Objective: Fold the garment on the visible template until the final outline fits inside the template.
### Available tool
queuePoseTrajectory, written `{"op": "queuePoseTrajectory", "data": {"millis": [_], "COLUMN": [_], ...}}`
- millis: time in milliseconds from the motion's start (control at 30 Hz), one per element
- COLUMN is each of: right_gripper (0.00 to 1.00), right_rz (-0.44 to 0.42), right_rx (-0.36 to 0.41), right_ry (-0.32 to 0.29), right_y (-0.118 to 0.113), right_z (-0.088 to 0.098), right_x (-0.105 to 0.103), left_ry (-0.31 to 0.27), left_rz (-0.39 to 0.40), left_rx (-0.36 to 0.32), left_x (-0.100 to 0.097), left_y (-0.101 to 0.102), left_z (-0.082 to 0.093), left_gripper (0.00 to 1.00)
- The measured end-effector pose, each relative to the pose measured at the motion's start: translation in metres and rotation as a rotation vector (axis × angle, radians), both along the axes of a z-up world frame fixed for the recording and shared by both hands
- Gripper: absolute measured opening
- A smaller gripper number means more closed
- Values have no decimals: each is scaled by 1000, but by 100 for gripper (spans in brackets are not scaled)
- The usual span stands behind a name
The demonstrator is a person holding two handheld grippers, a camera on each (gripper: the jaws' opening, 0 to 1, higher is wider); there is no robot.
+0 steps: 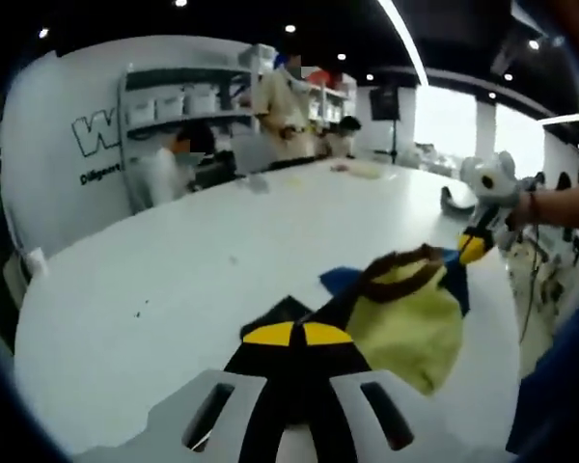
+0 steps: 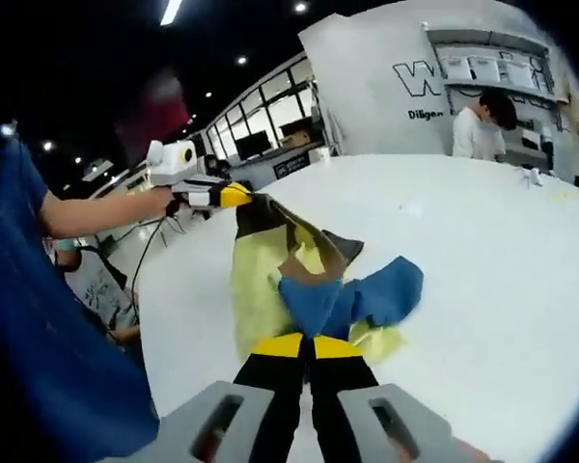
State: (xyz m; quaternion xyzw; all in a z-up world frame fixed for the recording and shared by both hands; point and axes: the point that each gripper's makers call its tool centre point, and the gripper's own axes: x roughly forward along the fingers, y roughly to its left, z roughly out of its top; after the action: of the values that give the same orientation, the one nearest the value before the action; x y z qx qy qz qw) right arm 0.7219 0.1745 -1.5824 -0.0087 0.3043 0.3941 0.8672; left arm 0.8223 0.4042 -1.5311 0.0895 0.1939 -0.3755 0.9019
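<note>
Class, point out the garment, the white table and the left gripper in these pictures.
garment [image 2: 270, 289], right gripper view, yellow body panel.
white table [image 1: 222, 251], left gripper view, bare top.
left gripper [image 1: 298, 335], left gripper view, between yellow tips.

My left gripper [image 1: 298, 334] and right gripper [image 2: 303, 345] each pinch a corner of the garment [image 2: 299, 280], which hangs stretched between them over the table [image 2: 482, 251]. Beyond the table's far edge stand shelves [image 1: 179, 111] and people [image 1: 285, 106].

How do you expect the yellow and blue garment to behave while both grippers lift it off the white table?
Likely floppy: the garment hangs in folds between the left gripper and the right gripper, both shut on it. Probably light, since it drapes freely. Its loose blue part may drag on the white table.
</note>
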Motion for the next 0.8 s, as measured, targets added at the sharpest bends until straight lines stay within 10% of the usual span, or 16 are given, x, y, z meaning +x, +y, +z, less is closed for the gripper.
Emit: {"op": "queuePoseTrajectory", "data": {"millis": [333,800], "right_gripper": [0,17], "right_rz": [-7,-111], "right_rx": [-61,-228], "right_ry": [-71,-227], "right_y": [31,54], "right_z": [-15,-27], "right_x": [-7,-11], "left_ry": [-113,-116], "left_rz": [86,119], "left_rx": [-76,-83], "left_x": [-48,-78], "left_y": [32,48], "left_z": [53,59], "left_gripper": [0,0]}}
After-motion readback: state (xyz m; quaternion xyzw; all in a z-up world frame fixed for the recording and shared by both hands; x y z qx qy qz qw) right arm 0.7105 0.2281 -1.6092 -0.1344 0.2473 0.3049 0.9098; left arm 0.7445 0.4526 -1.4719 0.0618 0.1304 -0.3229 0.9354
